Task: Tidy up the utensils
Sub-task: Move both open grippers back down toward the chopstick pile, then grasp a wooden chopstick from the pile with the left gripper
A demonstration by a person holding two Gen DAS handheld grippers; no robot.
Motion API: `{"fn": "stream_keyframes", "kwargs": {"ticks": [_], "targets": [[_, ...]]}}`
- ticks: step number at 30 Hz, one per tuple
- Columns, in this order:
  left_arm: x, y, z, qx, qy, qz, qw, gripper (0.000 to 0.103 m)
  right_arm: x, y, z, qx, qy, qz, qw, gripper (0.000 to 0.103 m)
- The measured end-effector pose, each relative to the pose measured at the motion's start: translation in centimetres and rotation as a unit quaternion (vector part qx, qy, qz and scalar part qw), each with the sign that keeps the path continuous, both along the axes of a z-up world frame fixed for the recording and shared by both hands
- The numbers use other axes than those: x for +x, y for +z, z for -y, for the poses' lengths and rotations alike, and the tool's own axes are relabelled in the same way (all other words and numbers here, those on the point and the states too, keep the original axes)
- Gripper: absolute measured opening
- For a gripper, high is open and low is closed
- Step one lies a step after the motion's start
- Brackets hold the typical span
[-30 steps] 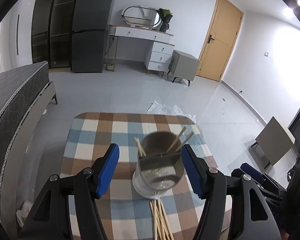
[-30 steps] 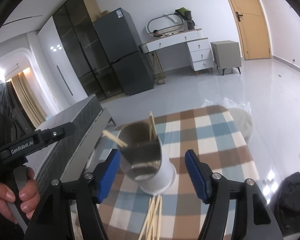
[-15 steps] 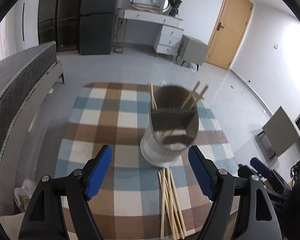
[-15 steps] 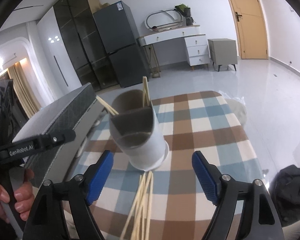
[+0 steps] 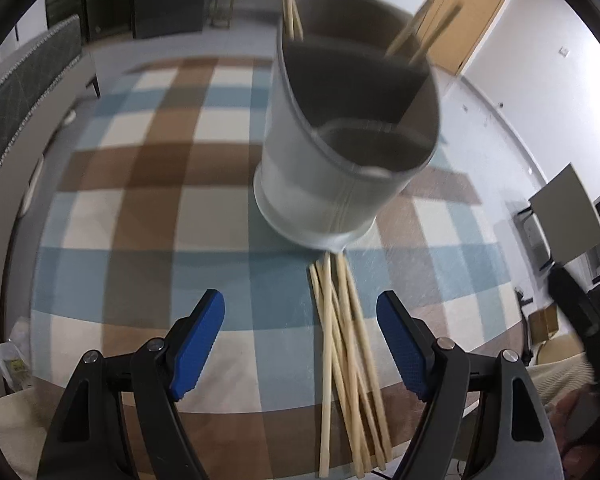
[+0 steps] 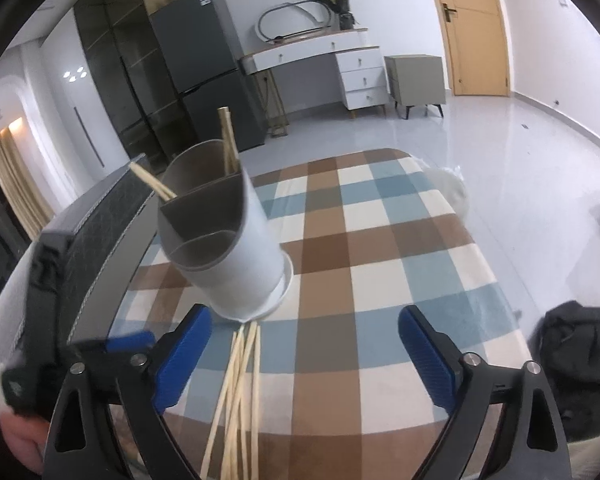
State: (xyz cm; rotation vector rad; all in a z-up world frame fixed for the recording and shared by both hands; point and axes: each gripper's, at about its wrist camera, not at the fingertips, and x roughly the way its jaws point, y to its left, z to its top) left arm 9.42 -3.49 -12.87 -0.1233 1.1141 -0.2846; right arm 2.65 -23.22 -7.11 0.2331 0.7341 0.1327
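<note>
a: where do the chopsticks [image 5: 342, 364] lie?
b: loose on the checked cloth [image 5: 140, 216], just before the holder [image 5: 340, 168].
a: the grippers?
b: left gripper [image 5: 300, 344] spread, empty; right gripper [image 6: 304, 354] opening, nothing between.

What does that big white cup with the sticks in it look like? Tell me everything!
The utensil holder is a tall round tub, white outside and grey-brown inside, wider at the bottom rim. A wall splits the inside into compartments, the front one cut lower. A few wooden chopsticks lean in the back part. It stands upright on the checked tablecloth, and the loose chopsticks lying there reach its base. No fingers touch it.
</note>
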Motion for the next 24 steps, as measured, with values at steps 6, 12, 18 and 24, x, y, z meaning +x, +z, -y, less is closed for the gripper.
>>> {"fn": "stream_keyframes", "kwargs": {"ticks": [6,12,18,24], "targets": [[0.7,-2.8,1.4,0.032,-0.022,-0.042,0.9984,0.074,1.4,-0.9,0.3,0.028,-0.005,-0.011,1.0,0.101],[1.0,-3.7,2.3,0.046,-0.034,-0.046,0.9973,0.065,2.5,-1.6,-0.3,0.034,0.007,-0.029,0.999,0.101],[0.6,-3.1,2.6,0.035,-0.049,-0.047,0.9971,0.025,2.8,-2.1,-0.4,0.034,0.003,-0.041,0.999,0.101],[-0.4,-2.7,2.7,0.042,-0.063,-0.04,0.9963,0.004,3.1,-2.2,-1.0,0.041,0.014,-0.052,0.998,0.101]]}}
